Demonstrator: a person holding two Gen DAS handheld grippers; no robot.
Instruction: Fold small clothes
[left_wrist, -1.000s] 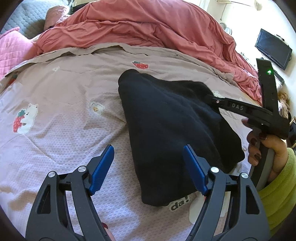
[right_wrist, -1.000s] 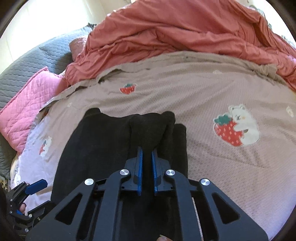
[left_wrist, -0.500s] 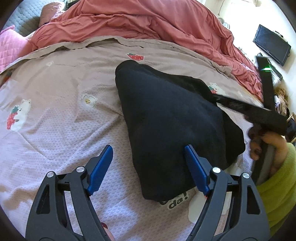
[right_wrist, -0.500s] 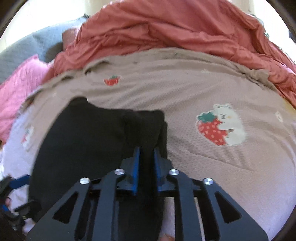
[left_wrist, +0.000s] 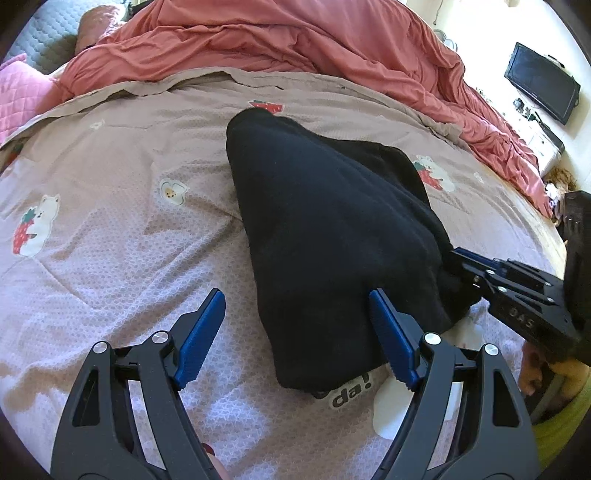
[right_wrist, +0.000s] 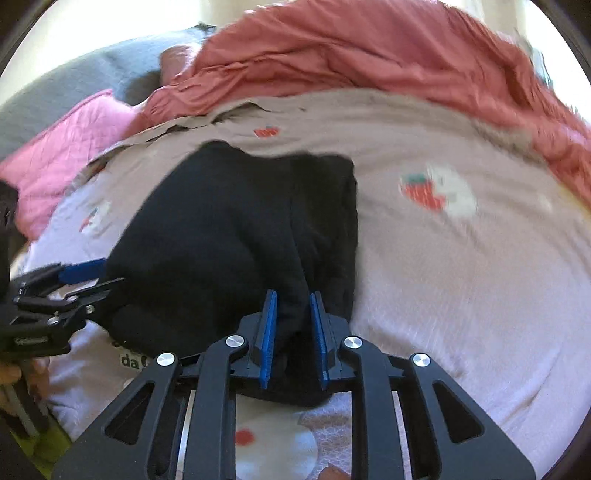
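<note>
A black folded garment (left_wrist: 325, 236) lies on the pale patterned bedsheet (left_wrist: 110, 221). It also fills the middle of the right wrist view (right_wrist: 229, 236). My left gripper (left_wrist: 295, 314) is open, hovering over the garment's near left edge, with its right finger above the cloth. My right gripper (right_wrist: 293, 306) has its jaws slightly parted around a fold at the garment's near right edge. It shows in the left wrist view (left_wrist: 458, 258) at the garment's right corner. The left gripper appears at the left of the right wrist view (right_wrist: 74, 277).
A rumpled salmon-red duvet (left_wrist: 295, 40) is piled along the far side of the bed. A pink quilted pillow (right_wrist: 66, 147) and a grey cover (right_wrist: 92, 81) lie at the far left. A black monitor (left_wrist: 539, 81) stands at the far right.
My right gripper has pulled back toward the near right with the garment's edge, and its jaws have widened slightly. The garment has shifted nearer. The left gripper stays open.
</note>
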